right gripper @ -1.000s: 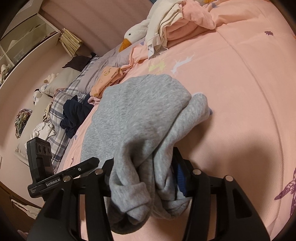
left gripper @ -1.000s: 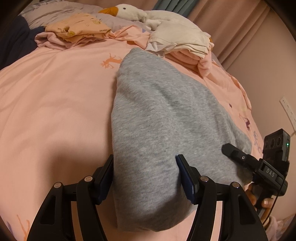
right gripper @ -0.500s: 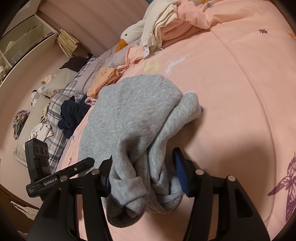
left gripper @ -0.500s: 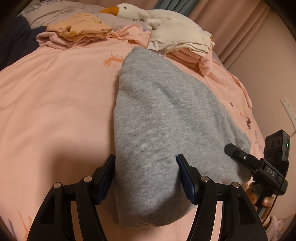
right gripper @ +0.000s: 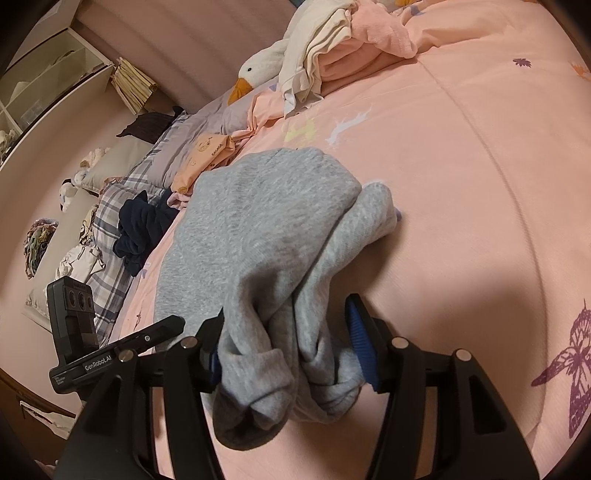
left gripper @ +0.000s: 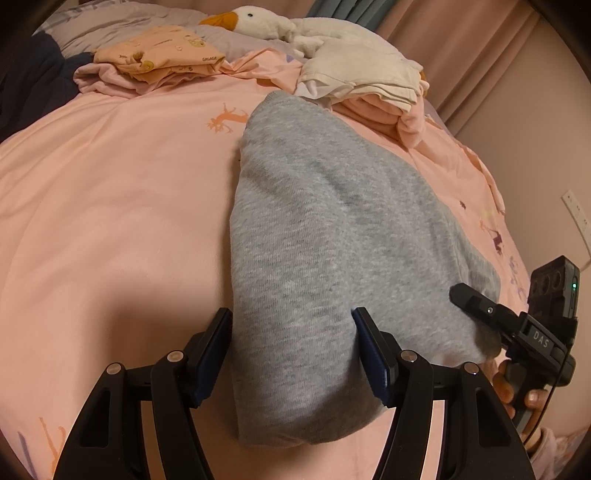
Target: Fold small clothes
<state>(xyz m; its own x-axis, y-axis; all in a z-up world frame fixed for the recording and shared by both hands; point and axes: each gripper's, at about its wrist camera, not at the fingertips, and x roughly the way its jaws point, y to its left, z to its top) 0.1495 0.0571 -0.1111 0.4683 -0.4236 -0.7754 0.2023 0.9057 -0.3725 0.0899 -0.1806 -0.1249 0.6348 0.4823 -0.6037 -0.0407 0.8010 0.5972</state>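
A grey garment lies folded lengthwise on the pink bed cover. My left gripper stands open over its near corner. One finger is outside the cloth's left edge and the other rests on top of the cloth, which lies flat and smooth. In the right wrist view the garment's bunched end sags between the jaws of my right gripper. Those jaws have loosened, and part of the right blue pad shows clear of the cloth. A finger of the right gripper touches the garment's right edge.
A goose plush and a pile of white and pink clothes lie at the head of the bed. A folded peach garment is at the far left, with a dark navy garment beside it. A hand holds the right gripper.
The right jaws have widened and the bunched grey cloth has slumped lower between them. The left gripper has kept its place and its opening.
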